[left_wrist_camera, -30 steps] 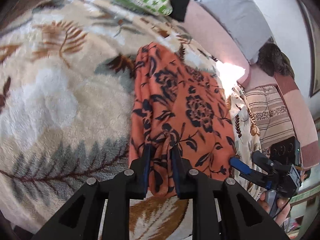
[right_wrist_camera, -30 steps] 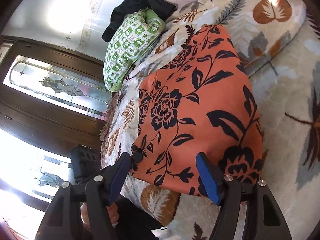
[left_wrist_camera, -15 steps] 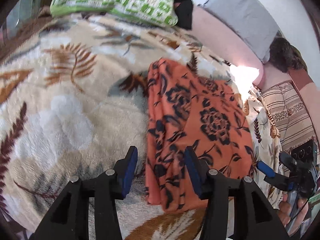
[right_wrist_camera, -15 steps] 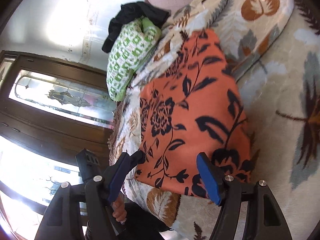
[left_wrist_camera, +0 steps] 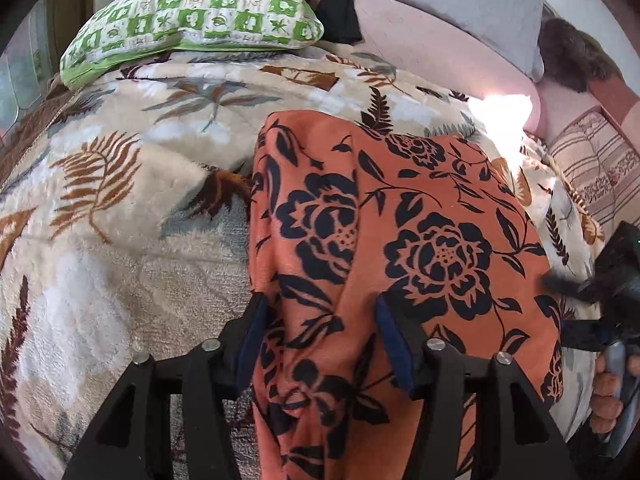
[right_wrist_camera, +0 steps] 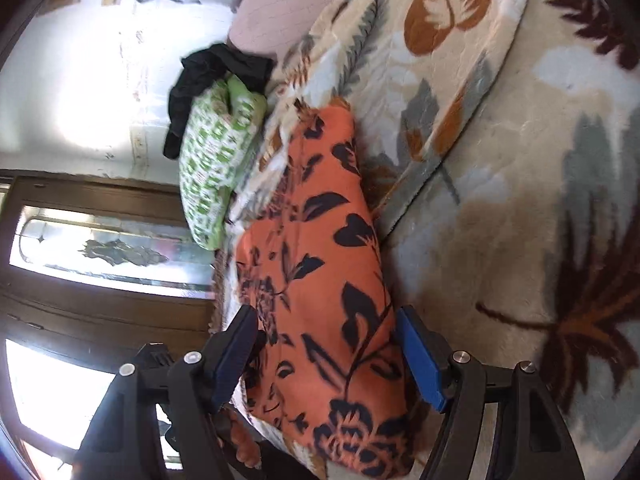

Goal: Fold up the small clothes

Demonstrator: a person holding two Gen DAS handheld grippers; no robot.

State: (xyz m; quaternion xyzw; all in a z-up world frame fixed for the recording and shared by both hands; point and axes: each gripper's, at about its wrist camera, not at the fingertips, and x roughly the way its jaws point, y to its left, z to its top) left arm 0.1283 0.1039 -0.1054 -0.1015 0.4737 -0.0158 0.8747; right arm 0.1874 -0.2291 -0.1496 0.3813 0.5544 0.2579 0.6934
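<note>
Two hand-held grippers work over one orange floral garment (left_wrist_camera: 400,248) that lies spread on a leaf-patterned blanket (left_wrist_camera: 120,240) covering the bed.

Left wrist view, from left to right: the blanket fills the left half, with a green-and-white checked pillow (left_wrist_camera: 192,16) at the far upper left and a black cloth (left_wrist_camera: 336,0) just beside it. The garment occupies the centre, with a lengthwise ridge running down its left part. The left hand-held gripper (left_wrist_camera: 320,340) stands wide, its blue-padded fingers (left_wrist_camera: 250,340) straddling the near end of the garment without clamping it. At the far right edge, the right hand-held gripper (left_wrist_camera: 592,308) sits at the garment's right border, motion-blurred, held in the person's hand (left_wrist_camera: 608,396). A striped cushion (left_wrist_camera: 596,168) lies beyond it.

Right wrist view, from left to right: a wooden glazed door (right_wrist_camera: 100,248), the pillow (right_wrist_camera: 216,160) with the black cloth (right_wrist_camera: 216,80) on it, then the garment (right_wrist_camera: 320,300), then the blanket (right_wrist_camera: 520,200). The right hand-held gripper (right_wrist_camera: 328,360) is wide, one finger (right_wrist_camera: 420,360) on each side of the garment's near end. The frame is blurred, so contact with the fabric cannot be confirmed.
</note>
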